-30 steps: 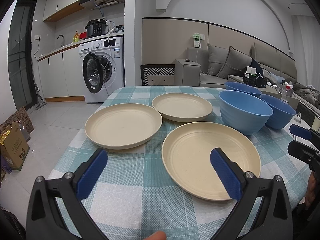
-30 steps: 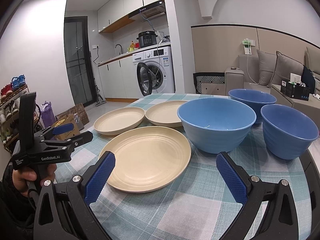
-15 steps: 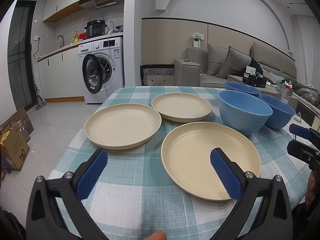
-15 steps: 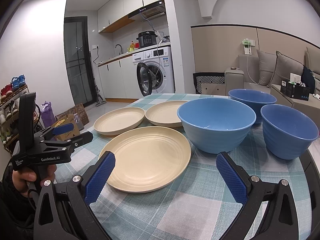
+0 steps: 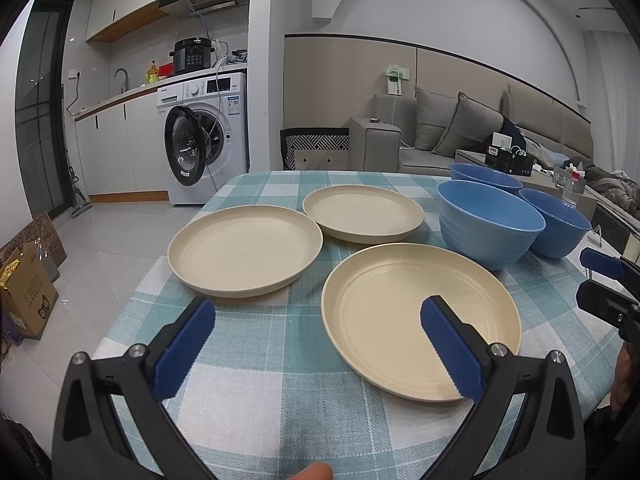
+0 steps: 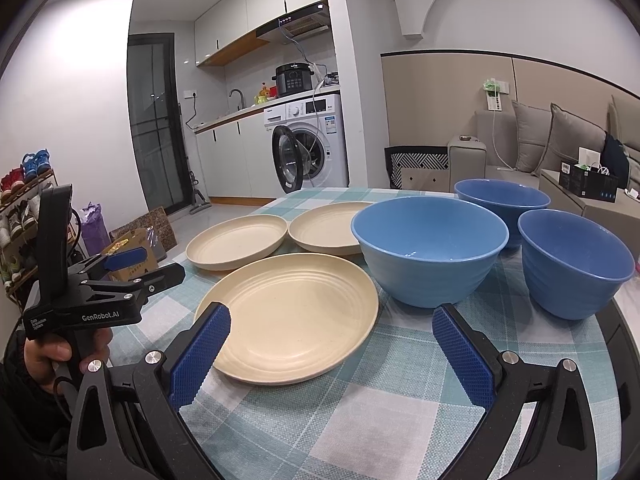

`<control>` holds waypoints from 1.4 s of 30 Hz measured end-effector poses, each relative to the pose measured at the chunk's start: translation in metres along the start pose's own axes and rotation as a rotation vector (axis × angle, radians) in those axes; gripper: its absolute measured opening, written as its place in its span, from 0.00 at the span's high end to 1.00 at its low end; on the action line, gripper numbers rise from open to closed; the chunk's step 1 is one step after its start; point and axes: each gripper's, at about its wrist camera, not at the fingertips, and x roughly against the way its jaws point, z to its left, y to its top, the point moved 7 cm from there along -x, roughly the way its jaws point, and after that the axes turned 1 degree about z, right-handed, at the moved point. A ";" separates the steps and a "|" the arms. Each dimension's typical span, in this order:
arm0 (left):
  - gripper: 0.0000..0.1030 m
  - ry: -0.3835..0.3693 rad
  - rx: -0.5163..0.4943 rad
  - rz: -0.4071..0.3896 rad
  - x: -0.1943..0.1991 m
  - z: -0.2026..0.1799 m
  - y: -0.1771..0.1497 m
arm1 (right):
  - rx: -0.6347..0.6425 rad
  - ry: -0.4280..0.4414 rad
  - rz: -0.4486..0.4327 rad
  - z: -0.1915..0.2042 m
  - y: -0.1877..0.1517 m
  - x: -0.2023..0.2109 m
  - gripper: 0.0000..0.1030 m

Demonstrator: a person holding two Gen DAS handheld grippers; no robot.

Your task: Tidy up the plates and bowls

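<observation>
Both grippers, left gripper (image 5: 316, 344) and right gripper (image 6: 332, 350), are hovering wide open, holding nothing. The nearest cream plate (image 5: 420, 320), lower centre, is looking rigid, light, slippery; grip its raised rim.

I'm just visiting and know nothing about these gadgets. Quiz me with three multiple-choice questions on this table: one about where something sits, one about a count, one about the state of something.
1. Where do the blue bowls sit relative to the cream plates?
A. To their right
B. To their left
C. Stacked on them

2. How many cream plates lie on the table?
A. Two
B. Three
C. Five

3. How are the jaws of the right gripper?
A. Shut on a bowl
B. Shut on a plate
C. Open, holding nothing

Answers:
1. A: in both views all three bowls stand right of the plates.
2. B: three separate plates show, none stacked.
3. C: its blue pads stand wide apart with only tablecloth and the rim of the nearest plate between them.
</observation>
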 end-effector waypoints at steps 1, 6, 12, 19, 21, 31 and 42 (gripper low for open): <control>0.00 0.001 0.004 0.003 0.000 0.001 0.000 | 0.000 0.000 0.000 0.000 0.000 0.001 0.00; 0.00 -0.005 0.015 0.003 0.000 0.002 0.003 | 0.004 0.001 0.001 0.000 0.001 0.002 0.00; 0.00 0.006 -0.005 -0.005 0.002 0.001 0.008 | 0.010 0.001 0.004 0.003 0.004 0.001 0.00; 0.00 0.009 -0.039 -0.017 0.006 -0.001 0.021 | 0.019 0.010 0.003 0.001 0.019 0.005 0.00; 0.00 0.008 -0.043 -0.026 0.007 -0.001 0.025 | 0.018 0.004 0.007 -0.002 0.025 0.005 0.00; 0.00 0.019 -0.066 -0.044 0.002 0.006 0.050 | 0.025 -0.024 0.036 -0.009 0.050 0.001 0.00; 0.00 0.022 -0.056 -0.043 -0.012 0.012 0.084 | 0.022 0.000 0.013 -0.014 0.100 -0.002 0.00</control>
